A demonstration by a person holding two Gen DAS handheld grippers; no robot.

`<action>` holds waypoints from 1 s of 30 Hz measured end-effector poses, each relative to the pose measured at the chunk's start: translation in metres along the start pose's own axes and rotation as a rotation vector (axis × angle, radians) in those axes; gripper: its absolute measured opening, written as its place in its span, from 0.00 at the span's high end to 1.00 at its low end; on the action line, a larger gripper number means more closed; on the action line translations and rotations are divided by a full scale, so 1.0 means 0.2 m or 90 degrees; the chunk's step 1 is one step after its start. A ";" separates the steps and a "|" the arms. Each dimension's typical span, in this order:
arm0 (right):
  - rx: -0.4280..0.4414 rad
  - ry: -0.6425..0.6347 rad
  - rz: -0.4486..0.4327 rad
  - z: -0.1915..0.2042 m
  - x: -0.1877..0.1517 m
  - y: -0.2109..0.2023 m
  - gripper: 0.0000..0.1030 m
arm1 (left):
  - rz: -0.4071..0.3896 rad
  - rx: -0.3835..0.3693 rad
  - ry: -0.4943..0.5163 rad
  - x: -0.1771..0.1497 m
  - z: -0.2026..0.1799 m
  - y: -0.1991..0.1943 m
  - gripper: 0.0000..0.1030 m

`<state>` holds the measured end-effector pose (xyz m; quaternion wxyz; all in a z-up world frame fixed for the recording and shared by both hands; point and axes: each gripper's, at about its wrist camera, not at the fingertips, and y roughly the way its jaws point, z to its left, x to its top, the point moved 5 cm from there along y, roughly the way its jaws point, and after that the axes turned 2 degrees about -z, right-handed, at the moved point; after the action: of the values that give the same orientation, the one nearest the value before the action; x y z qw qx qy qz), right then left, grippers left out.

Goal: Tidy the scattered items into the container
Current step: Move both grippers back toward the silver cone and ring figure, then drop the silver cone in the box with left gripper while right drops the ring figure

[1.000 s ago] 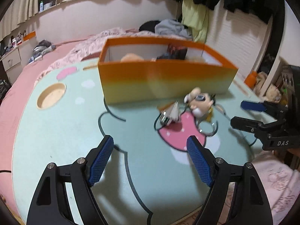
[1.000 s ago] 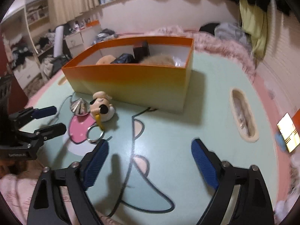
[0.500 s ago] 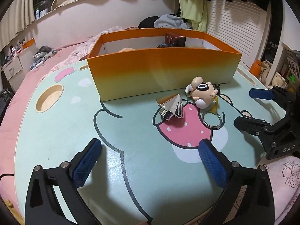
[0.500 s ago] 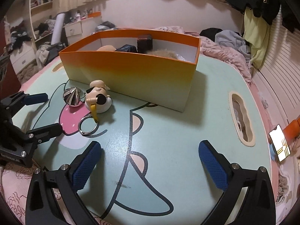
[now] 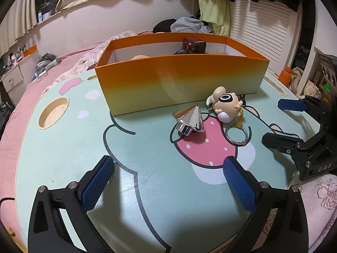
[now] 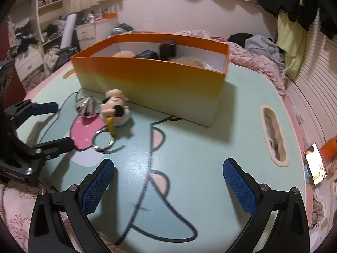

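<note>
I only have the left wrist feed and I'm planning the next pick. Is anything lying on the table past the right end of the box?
Observer: No loose items there. A lit phone sits by the right edge of the table.
Operator: The near wall blocks my view. What is inside that end of the box?
Observer: A fluffy tan item lies in the right end of the orange box.
Operator: Is the right gripper carrying anything?
Observer: No. The right gripper is open, and its own camera shows only bare table between its fingers.
</note>
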<state>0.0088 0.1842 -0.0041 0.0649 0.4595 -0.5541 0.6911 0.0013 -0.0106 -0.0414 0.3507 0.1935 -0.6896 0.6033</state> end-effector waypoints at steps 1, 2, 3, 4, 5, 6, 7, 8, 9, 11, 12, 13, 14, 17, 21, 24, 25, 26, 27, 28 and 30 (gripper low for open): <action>0.006 -0.008 -0.006 0.02 0.01 -0.01 0.00 | -0.002 0.000 0.001 0.00 0.00 0.00 0.00; 0.008 -0.016 -0.014 0.04 0.03 -0.03 0.00 | -0.004 0.000 0.001 0.00 0.00 0.00 0.00; 0.004 -0.026 -0.022 0.06 0.04 -0.04 0.00 | -0.007 0.000 0.001 0.00 0.00 0.00 0.00; 0.000 -0.035 -0.026 0.08 0.06 -0.05 0.00 | -0.008 0.000 0.001 0.00 0.00 0.00 0.00; 0.004 -0.043 -0.033 0.10 0.08 -0.06 0.00 | -0.008 0.000 0.001 0.00 0.00 0.00 0.00; 0.008 -0.049 -0.038 0.12 0.10 -0.06 0.00 | -0.009 0.001 0.000 0.00 0.00 0.00 0.00; 0.008 -0.053 -0.041 0.13 0.13 -0.05 0.00 | -0.010 0.001 0.000 0.00 0.00 0.00 0.00; 0.003 -0.053 -0.042 0.14 0.16 -0.04 0.00 | -0.010 0.001 0.000 0.00 0.00 0.00 0.00; 0.005 -0.052 -0.038 0.15 0.19 -0.02 0.00 | -0.011 0.000 0.000 0.00 0.00 0.00 0.00; 0.023 -0.044 -0.021 0.16 0.23 0.03 0.00 | -0.013 0.000 0.000 0.00 0.00 0.00 0.00; 0.034 -0.028 -0.003 0.16 0.25 0.06 0.00 | -0.014 0.000 -0.001 0.00 0.00 0.00 0.00; 0.040 -0.015 0.014 0.16 0.25 0.10 0.00 | -0.014 0.002 -0.002 0.00 0.00 0.00 0.00; 0.045 -0.005 0.031 0.16 0.26 0.12 0.02 | -0.015 0.003 -0.003 -0.01 0.01 0.00 0.00; 0.053 -0.009 0.060 0.19 0.26 0.18 0.30 | -0.015 0.010 -0.010 -0.01 0.02 -0.01 0.00; 0.047 -0.023 0.039 0.21 0.25 0.15 0.66 | -0.024 0.019 -0.016 -0.01 0.03 -0.03 0.00; 0.063 0.001 0.013 0.19 0.22 0.09 0.66 | -0.040 0.006 -0.008 0.02 0.02 -0.06 0.00; 0.061 0.006 0.007 0.18 0.21 0.07 0.66 | -0.042 -0.001 -0.009 0.04 0.02 -0.07 0.00; 0.053 0.012 -0.002 0.16 0.20 0.05 0.66 | -0.044 -0.010 -0.013 0.05 0.01 -0.08 0.00; 0.047 0.017 -0.010 0.15 0.20 0.03 0.66 | -0.046 -0.025 -0.018 0.08 0.01 -0.08 0.00; 0.042 0.021 -0.016 0.13 0.19 0.01 0.66 | -0.047 -0.035 -0.022 0.10 0.00 -0.08 0.00; 0.036 0.033 -0.025 0.10 0.19 -0.04 0.66 | -0.044 -0.044 -0.022 0.14 -0.01 -0.07 0.00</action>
<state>0.0037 0.1544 0.0266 0.0797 0.4540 -0.5235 0.7165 -0.0088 -0.0078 -0.0117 0.3660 0.2149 -0.7089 0.5633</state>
